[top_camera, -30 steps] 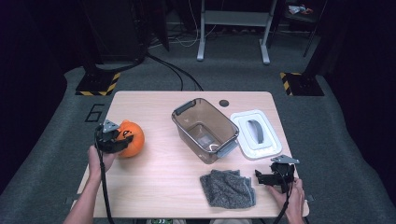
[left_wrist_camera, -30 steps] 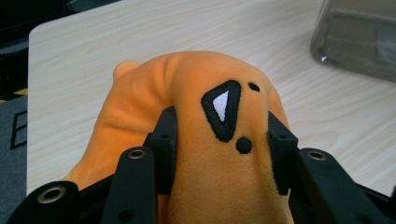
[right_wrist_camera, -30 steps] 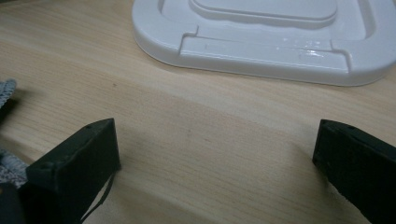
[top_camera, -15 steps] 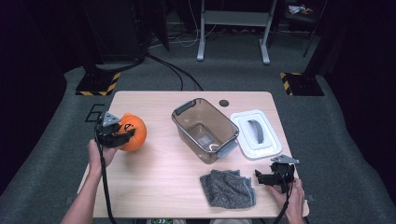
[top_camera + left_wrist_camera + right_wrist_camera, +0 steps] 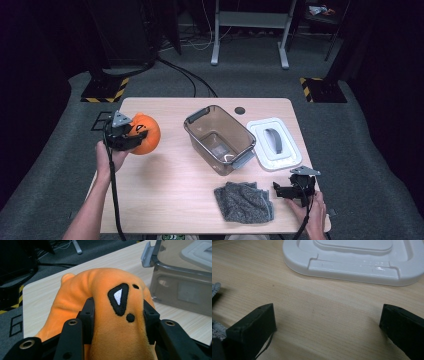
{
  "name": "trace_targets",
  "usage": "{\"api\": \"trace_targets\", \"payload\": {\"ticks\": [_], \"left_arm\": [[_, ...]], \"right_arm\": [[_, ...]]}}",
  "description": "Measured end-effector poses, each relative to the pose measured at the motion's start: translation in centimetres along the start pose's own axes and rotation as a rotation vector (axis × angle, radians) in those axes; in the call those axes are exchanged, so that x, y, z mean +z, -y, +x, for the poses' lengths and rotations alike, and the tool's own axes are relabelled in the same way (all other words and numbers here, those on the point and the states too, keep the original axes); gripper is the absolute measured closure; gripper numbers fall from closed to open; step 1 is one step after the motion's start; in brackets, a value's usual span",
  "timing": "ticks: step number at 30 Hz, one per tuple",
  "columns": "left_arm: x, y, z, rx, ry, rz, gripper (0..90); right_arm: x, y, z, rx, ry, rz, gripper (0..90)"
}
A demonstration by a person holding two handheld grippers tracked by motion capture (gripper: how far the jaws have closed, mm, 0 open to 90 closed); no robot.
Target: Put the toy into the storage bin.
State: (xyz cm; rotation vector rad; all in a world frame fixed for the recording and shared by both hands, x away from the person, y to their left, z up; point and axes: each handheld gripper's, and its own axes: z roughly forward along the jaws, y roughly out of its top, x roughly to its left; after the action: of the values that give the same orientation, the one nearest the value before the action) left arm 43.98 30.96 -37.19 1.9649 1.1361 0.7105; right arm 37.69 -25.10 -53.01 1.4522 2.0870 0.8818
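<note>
An orange plush toy (image 5: pixel 145 134) with a black and white stitched mark (image 5: pixel 119 298) hangs above the table's left side. My left gripper (image 5: pixel 131 136) is shut on it, both black pads pressing into its sides (image 5: pixel 117 322). A clear brown bin (image 5: pixel 220 139) stands open in the middle of the table, with its white lid (image 5: pixel 275 143) lying flat to its right. A grey folded cloth (image 5: pixel 243 201) lies near the front edge. My right gripper (image 5: pixel 285 190) rests low on the table beside the cloth, jaws wide open on bare wood (image 5: pixel 324 315), facing the lid (image 5: pixel 352 262).
The wooden table (image 5: pixel 170 190) has a small black round hole cover (image 5: pixel 240 110) at its back edge. Beyond it are a grey carpet, metal stand legs (image 5: pixel 250 30) and yellow-black striped floor markers (image 5: pixel 107 92).
My left gripper has lifted the orange plush up off the table and carried it slightly toward the bin. The right gripper has stayed where it was.
</note>
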Motion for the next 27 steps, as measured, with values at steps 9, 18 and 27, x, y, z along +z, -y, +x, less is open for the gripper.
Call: {"api": "trace_targets", "payload": {"ticks": [9, 18, 27], "left_arm": [[-0.1, -2.0, -0.7, 0.021, 0.01, -0.021, 56.8], [0.0, -3.9, -1.4, 0.042, 0.012, -0.033, 56.6], [0.1, -5.7, -2.4, 0.062, 0.02, -0.051, 56.2]], "right_arm": [[0.0, 0.0, 0.0, -0.001, 0.0, 0.0, 0.0], [0.0, 0.0, 0.0, -0.001, 0.0, 0.0, 0.0], [0.0, 0.0, 0.0, 0.0, 0.0, 0.0, 0.0]]}}
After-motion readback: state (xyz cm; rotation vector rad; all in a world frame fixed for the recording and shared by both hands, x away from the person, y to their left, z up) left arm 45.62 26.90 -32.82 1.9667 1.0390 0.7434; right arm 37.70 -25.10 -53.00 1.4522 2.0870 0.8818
